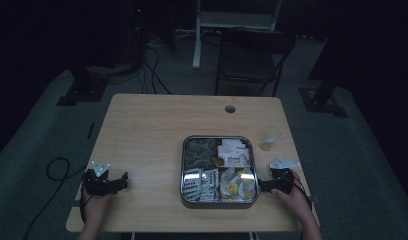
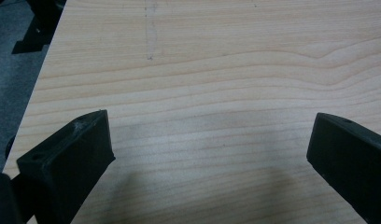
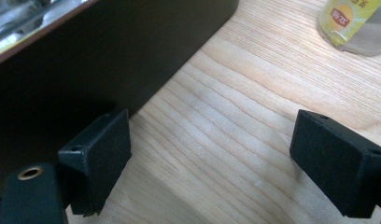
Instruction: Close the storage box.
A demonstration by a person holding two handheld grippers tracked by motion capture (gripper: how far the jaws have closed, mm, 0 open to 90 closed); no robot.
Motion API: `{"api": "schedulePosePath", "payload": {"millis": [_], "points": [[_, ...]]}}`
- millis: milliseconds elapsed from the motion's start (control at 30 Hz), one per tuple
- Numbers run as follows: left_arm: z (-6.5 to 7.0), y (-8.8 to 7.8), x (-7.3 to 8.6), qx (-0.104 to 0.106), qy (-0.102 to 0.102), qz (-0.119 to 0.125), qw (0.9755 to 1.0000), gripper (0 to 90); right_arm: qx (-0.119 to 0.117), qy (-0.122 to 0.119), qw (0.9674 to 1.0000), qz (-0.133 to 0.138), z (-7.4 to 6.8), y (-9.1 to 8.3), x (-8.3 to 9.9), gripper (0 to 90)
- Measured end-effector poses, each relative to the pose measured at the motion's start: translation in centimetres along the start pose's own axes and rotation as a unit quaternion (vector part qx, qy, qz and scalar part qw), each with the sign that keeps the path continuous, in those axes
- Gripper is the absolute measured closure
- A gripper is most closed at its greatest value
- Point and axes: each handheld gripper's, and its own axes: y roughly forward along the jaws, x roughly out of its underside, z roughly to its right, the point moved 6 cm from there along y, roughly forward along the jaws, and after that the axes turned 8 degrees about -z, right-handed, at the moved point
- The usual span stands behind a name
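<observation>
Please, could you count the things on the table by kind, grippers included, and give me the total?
Grippers: 2, the left gripper and the right gripper, both with jaws open
Compartment tray holding packets: 1
Clear cup: 1
Total: 4

The tabletop point(image 1: 157, 130) is pale wood with fine brown grain lines. The tray point(image 1: 182, 172) is silver metal, dark on its outer wall, holding white and yellow packets. Both tongs point(image 2: 209, 154) are black (matte). The cup point(image 1: 270, 137) is clear with a yellow label.
</observation>
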Motion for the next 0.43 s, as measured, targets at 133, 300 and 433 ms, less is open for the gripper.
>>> {"api": "schedulePosePath", "payload": {"millis": [133,300,433], "points": [[-0.35,-0.12,0.23,0.004,-0.011,-0.004,0.9999,0.9,0.0,0.0,1.0,0.0,0.0,0.0,0.0,12.1],[-0.52,-0.09,0.26,0.005,-0.018,-0.007,0.9998,0.9,0.0,0.0,1.0,0.0,0.0,0.0,0.0,12.0],[-0.64,-0.1,0.29,0.005,-0.028,-0.007,0.9996,0.9,0.0,0.0,1.0,0.0,0.0,0.0,0.0,12.0]]}}
